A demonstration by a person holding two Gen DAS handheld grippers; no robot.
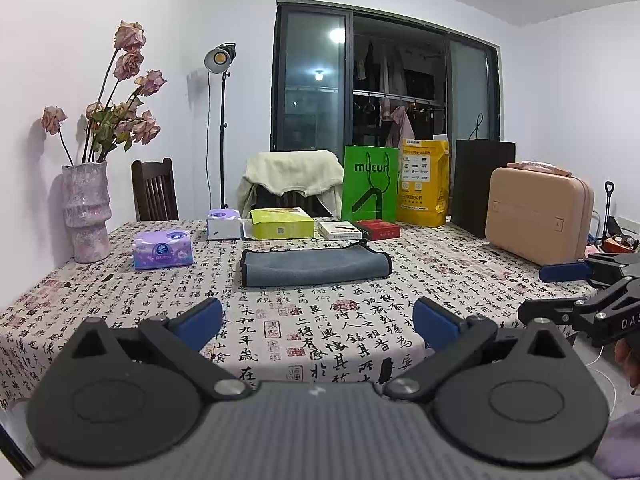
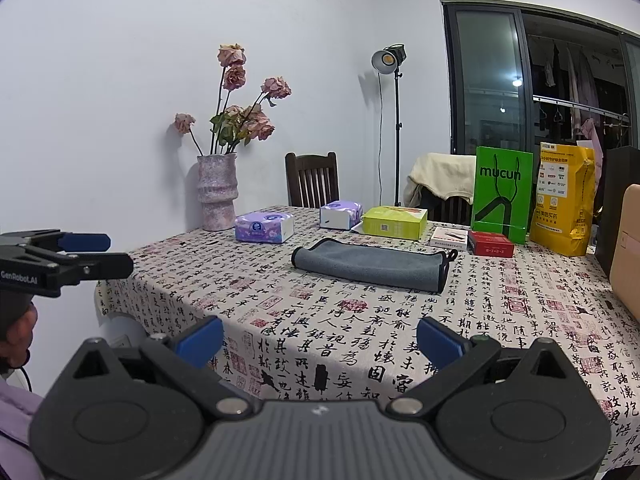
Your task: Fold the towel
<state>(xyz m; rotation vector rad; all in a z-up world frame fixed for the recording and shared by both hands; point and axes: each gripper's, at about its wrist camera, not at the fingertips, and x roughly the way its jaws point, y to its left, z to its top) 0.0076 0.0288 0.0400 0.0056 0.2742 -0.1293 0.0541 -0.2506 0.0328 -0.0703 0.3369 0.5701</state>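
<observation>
A grey towel (image 1: 316, 266) with black trim lies folded into a long flat strip on the patterned tablecloth, in the middle of the table. The right wrist view has the same towel (image 2: 372, 264) a little right of centre. My left gripper (image 1: 318, 320) hangs open over the table's near edge, well short of the towel, with nothing between its blue pads. My right gripper (image 2: 320, 338) is also open and empty, back from the towel. Each gripper appears in the other's view: the right gripper (image 1: 532, 292) at the right edge, the left gripper (image 2: 120, 254) at the left edge.
Behind the towel stand tissue packs (image 1: 162, 249), a yellow-green box (image 1: 282, 224), small white and red boxes (image 1: 378, 230), a green bag (image 1: 370, 184) and a yellow bag (image 1: 424, 184). A vase of dried roses (image 1: 86, 212) stands far left, a tan suitcase (image 1: 538, 220) right.
</observation>
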